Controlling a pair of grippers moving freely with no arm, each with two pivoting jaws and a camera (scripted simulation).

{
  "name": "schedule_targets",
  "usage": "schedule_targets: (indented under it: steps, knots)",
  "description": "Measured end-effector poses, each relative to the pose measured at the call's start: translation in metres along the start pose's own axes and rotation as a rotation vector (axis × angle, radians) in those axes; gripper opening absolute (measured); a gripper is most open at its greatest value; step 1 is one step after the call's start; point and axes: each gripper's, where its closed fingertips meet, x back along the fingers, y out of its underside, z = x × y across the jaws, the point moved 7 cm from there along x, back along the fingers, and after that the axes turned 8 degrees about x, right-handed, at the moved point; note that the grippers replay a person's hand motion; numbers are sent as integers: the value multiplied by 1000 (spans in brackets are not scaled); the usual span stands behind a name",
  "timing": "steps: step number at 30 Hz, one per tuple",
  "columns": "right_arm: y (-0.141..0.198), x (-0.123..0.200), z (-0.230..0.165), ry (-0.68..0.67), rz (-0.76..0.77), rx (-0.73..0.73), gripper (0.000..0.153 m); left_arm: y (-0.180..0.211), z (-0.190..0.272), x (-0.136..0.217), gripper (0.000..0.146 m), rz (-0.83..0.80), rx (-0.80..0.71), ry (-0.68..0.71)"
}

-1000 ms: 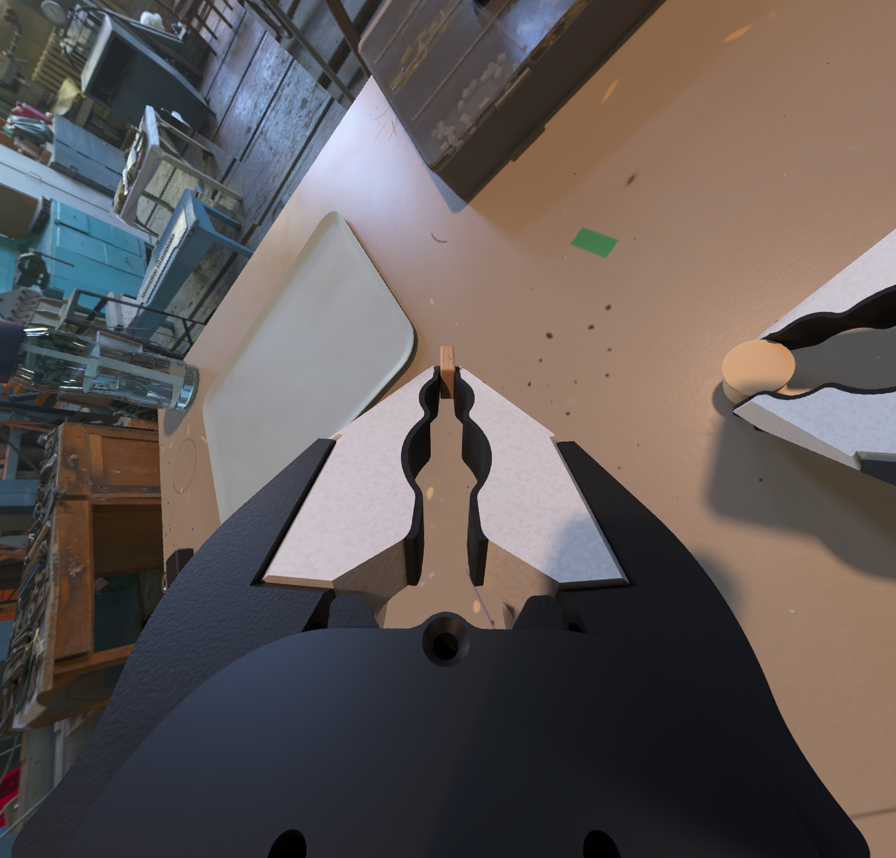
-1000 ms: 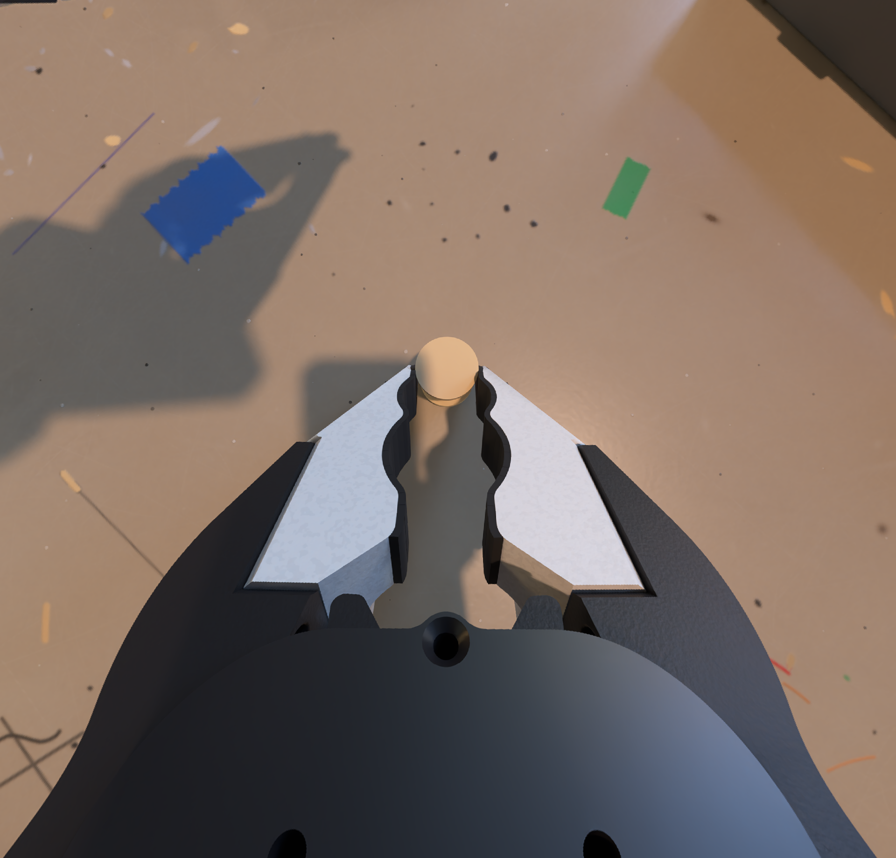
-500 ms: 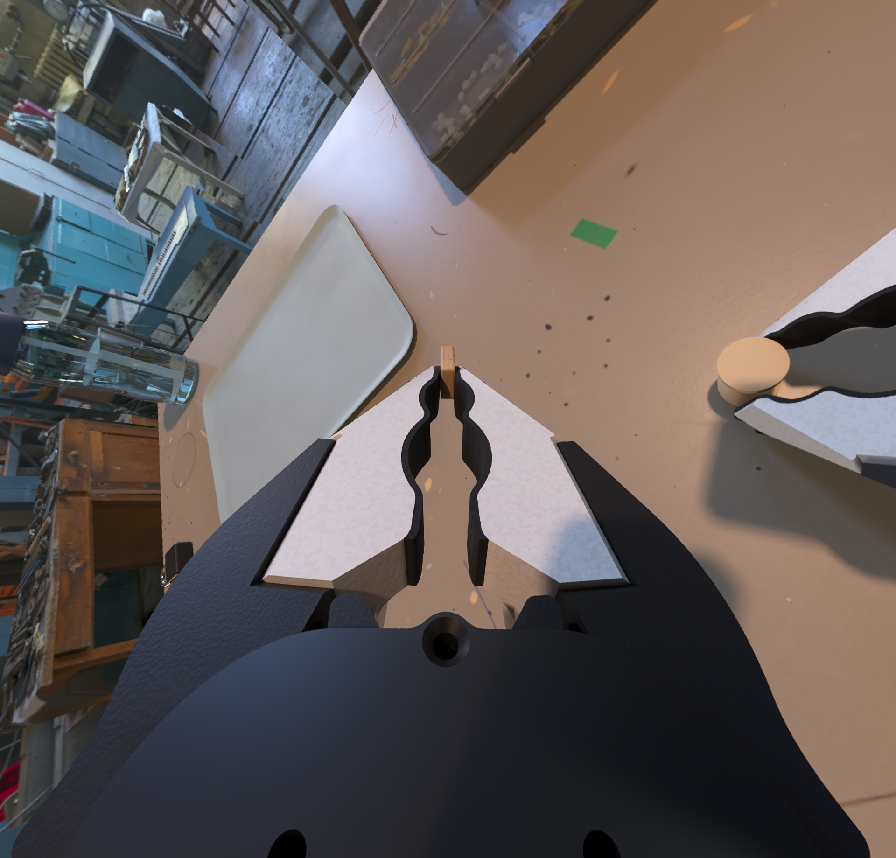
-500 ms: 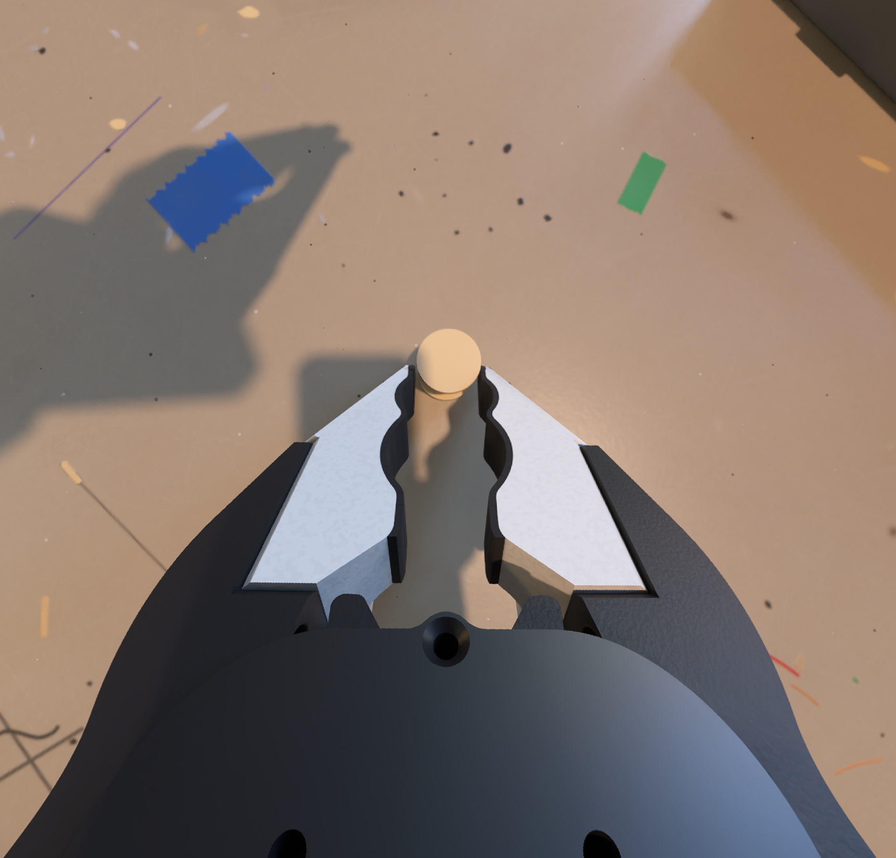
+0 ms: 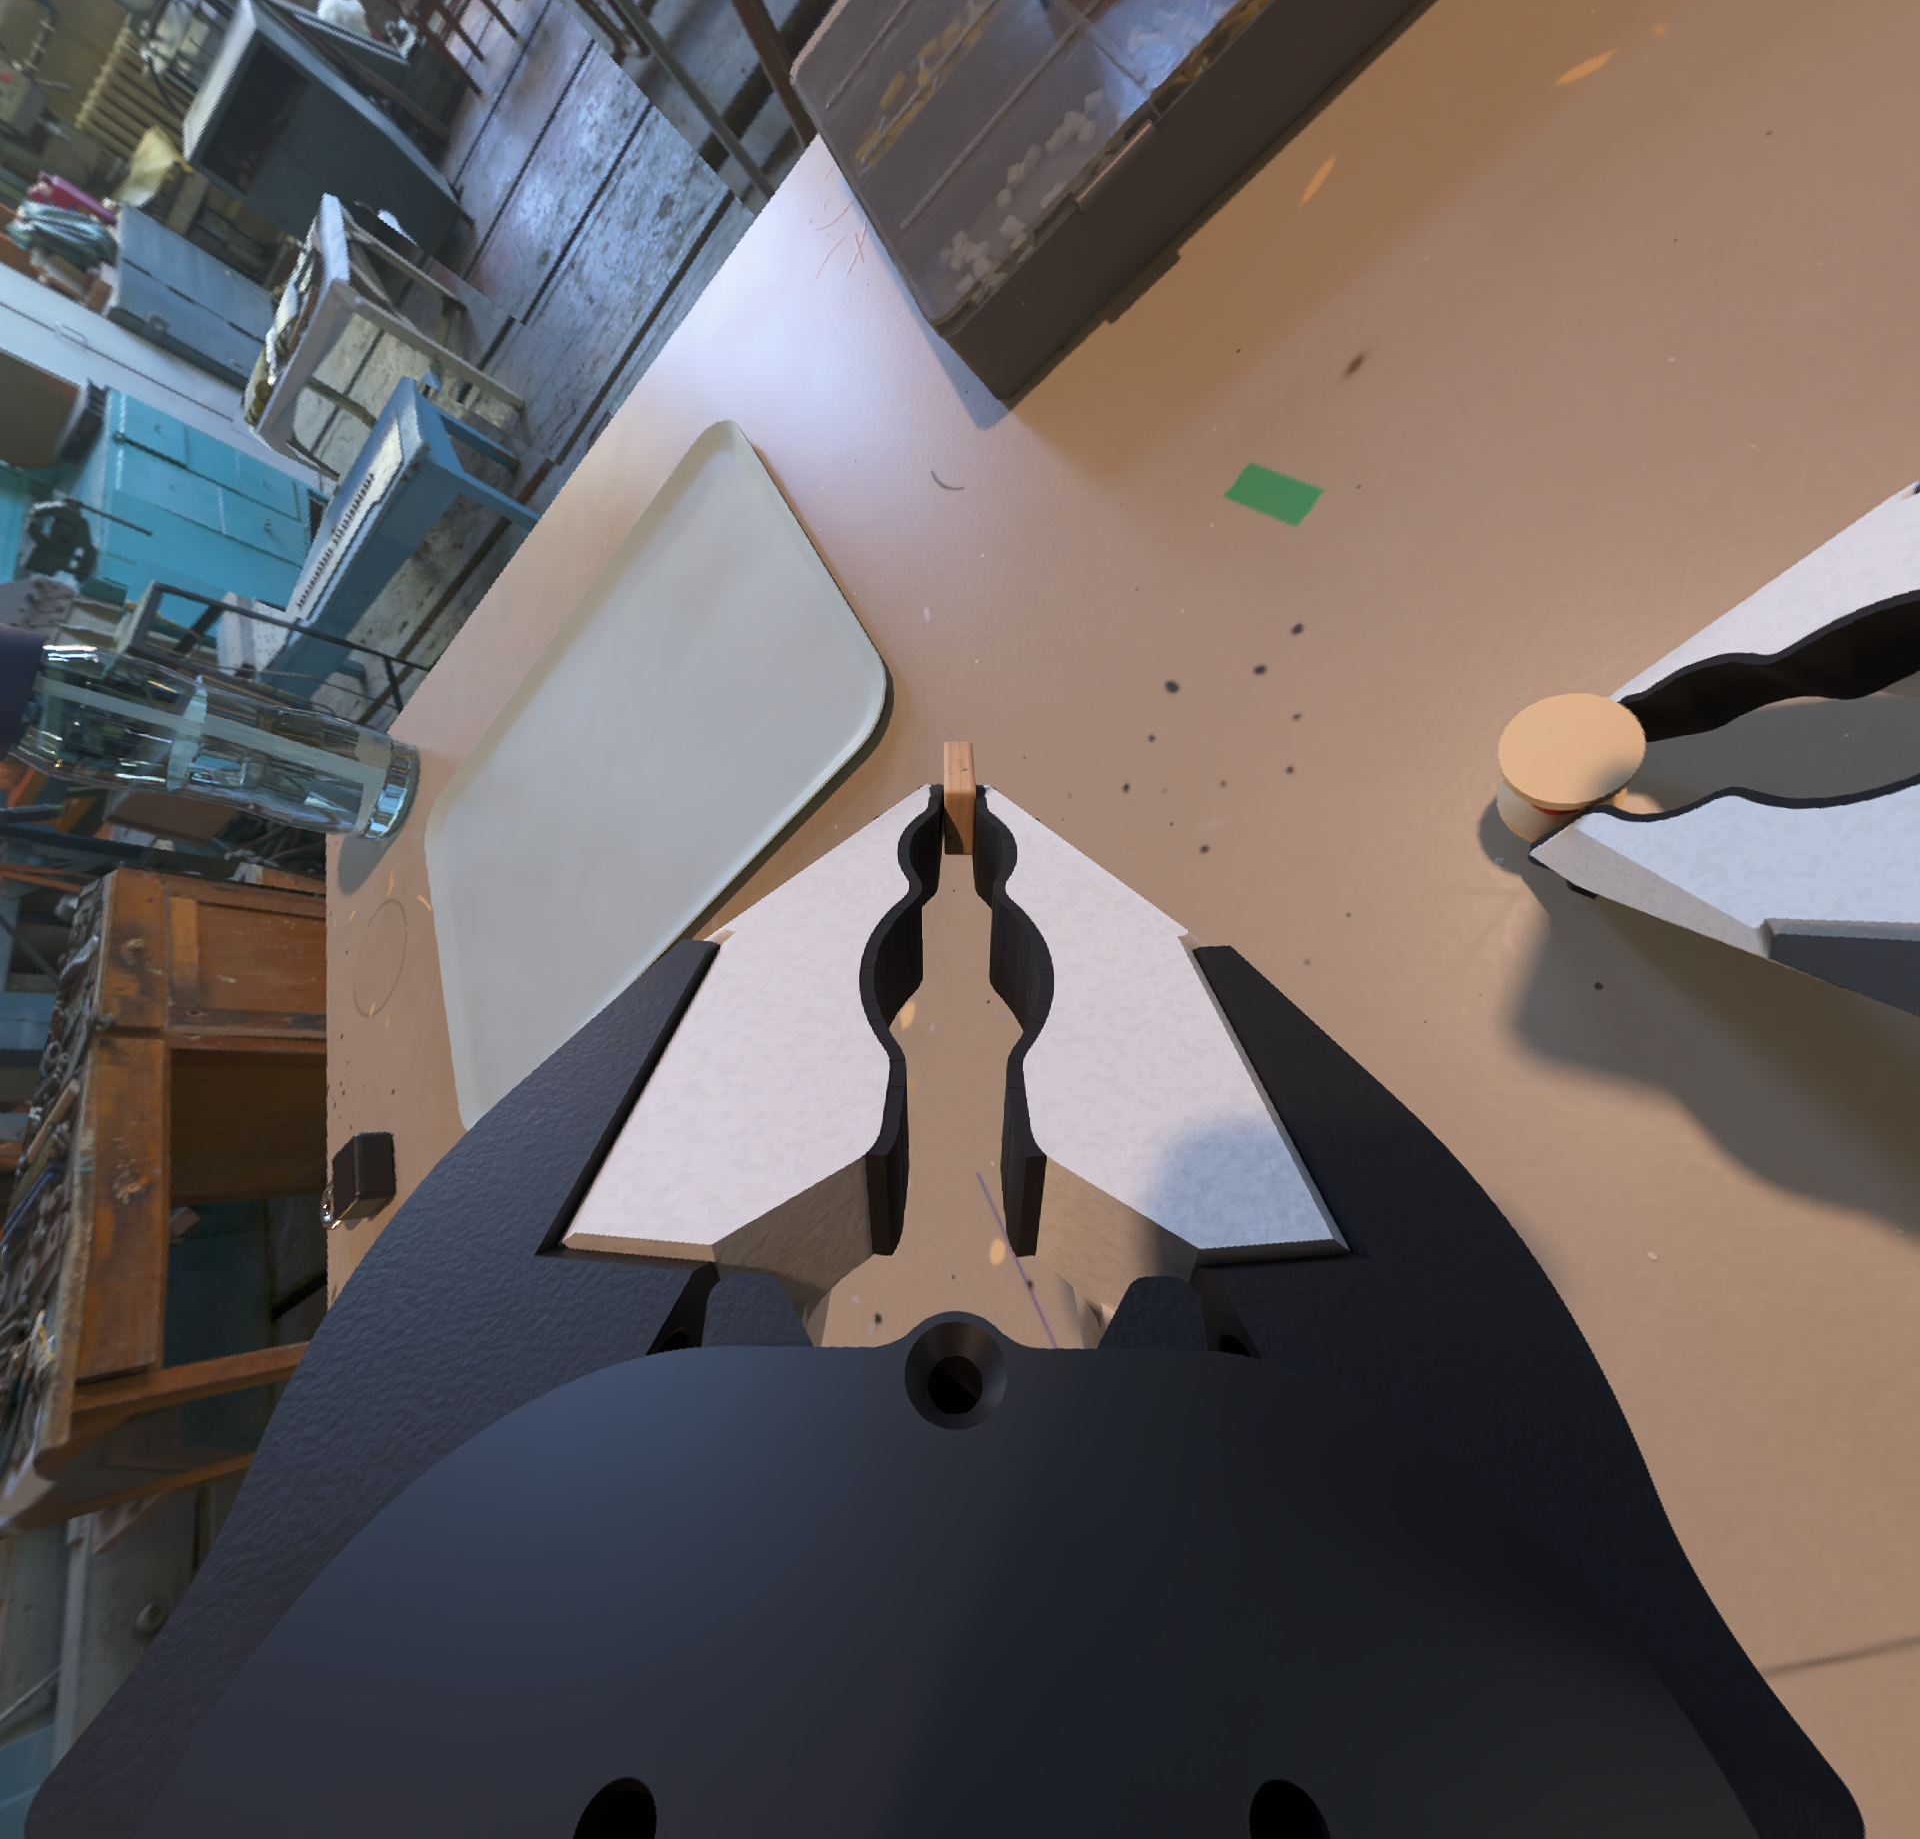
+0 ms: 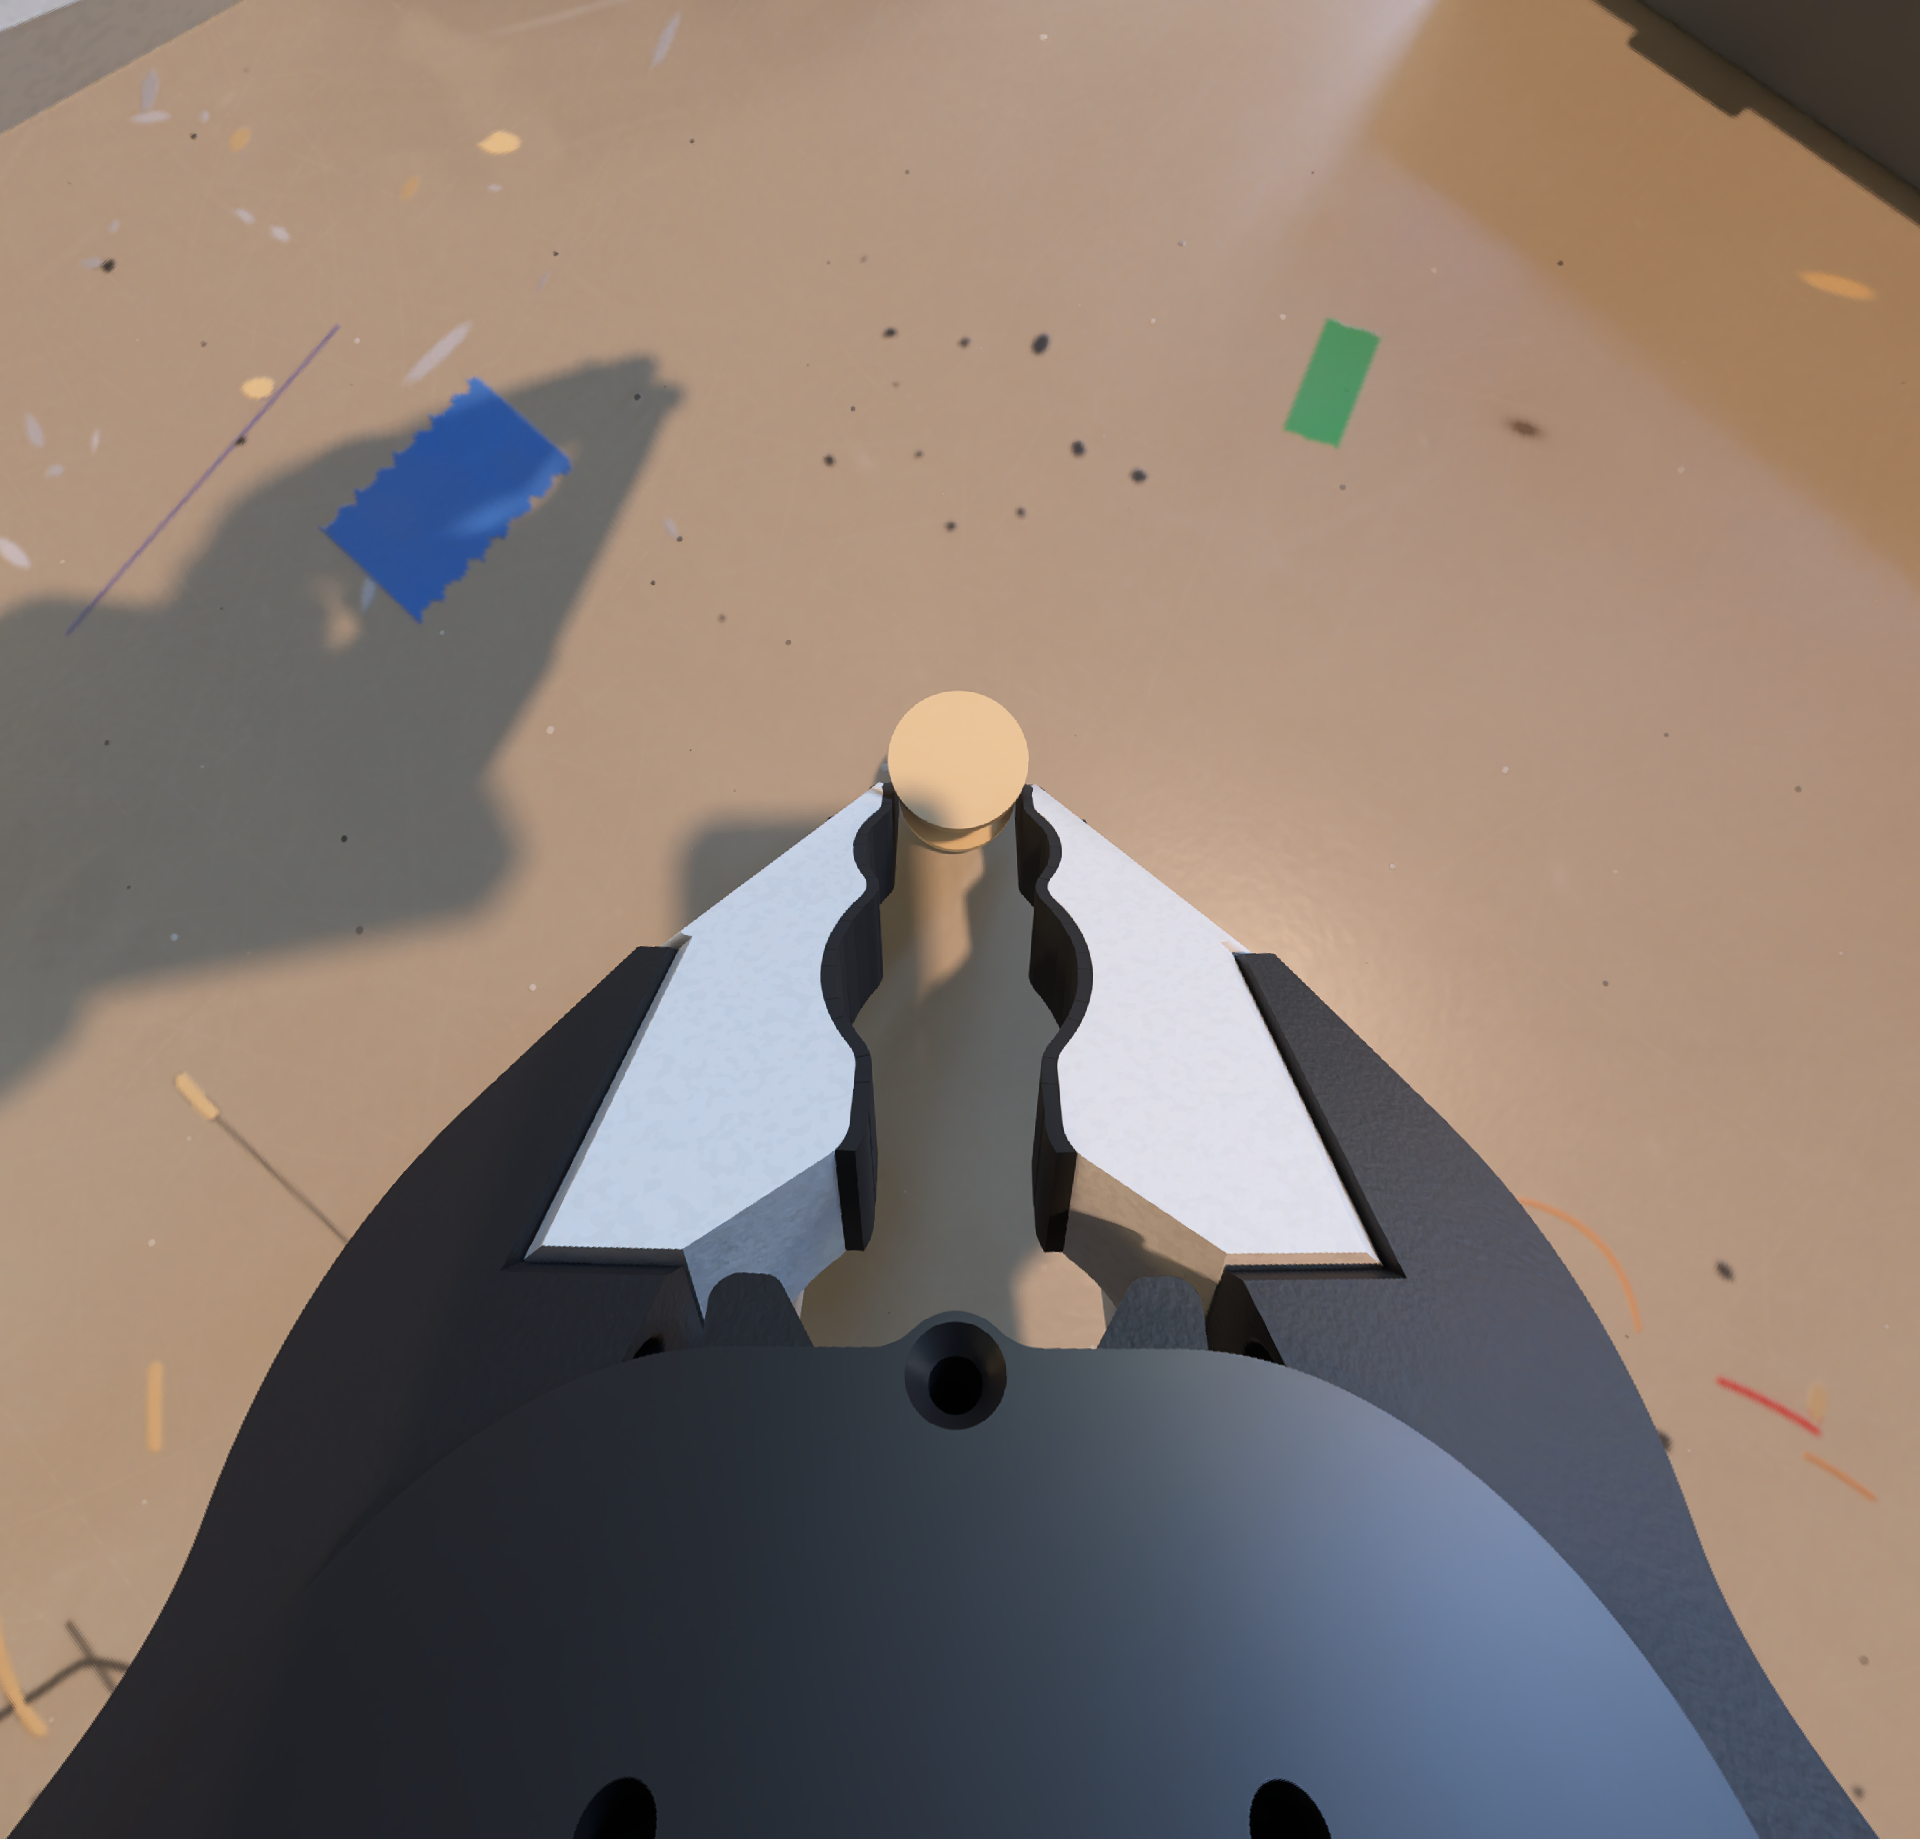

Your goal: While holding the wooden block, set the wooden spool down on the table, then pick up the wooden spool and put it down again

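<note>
My left gripper (image 5: 957, 815) is shut on a thin wooden block (image 5: 957, 797), which stands on edge between the fingertips above the tan table (image 5: 1351, 231). The wooden spool (image 6: 957, 763) stands upright on the table (image 6: 1351, 698) at the tips of my right gripper (image 6: 956, 802). Its jaws are slightly open, with the round top just beyond them. In the left wrist view the spool (image 5: 1569, 766) shows red thread under its cap, and the right gripper's white fingers (image 5: 1766, 854) reach in from the right.
A cream tray (image 5: 644, 750) lies to the left of the block, with a glass (image 5: 229, 750) at the table edge beyond it. A clear storage box (image 5: 987, 127) stands at the back. Green tape (image 6: 1332, 381) and blue tape (image 6: 447, 496) are stuck flat on the table.
The spool has slid forward out of the right fingertips and stands free on the table as the right gripper backs off a little. The left gripper keeps the block and has barely moved.
</note>
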Motion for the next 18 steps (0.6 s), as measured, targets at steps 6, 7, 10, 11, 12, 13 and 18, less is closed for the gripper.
schedule_targets:
  steps: [6, 7, 10, 11, 12, 13, 18]
  knots:
    - [-1, -1, -1, 0, 3, -8, 22, 0, 2, 3, 4, 7, -1, 4]
    - [-1, -2, -1, 2, 5, -8, 22, 1, 2, 4, 4, 8, -2, 4]
    - [-1, -2, -1, 6, 5, -11, 22, 1, 2, 5, 4, 9, 0, 4]
    - [-1, -2, -1, 9, 5, -12, 22, 2, 2, 6, 4, 9, -1, 3]
    - [-1, -2, -1, 10, 4, -15, 22, 2, 2, 7, 4, 11, 0, 3]
    - [-1, -2, -2, 10, 4, -18, 22, 2, 2, 7, 4, 11, 0, 2]
    - [-1, -1, -3, 15, 5, -20, 22, 2, 3, 8, 4, 17, 2, -2]
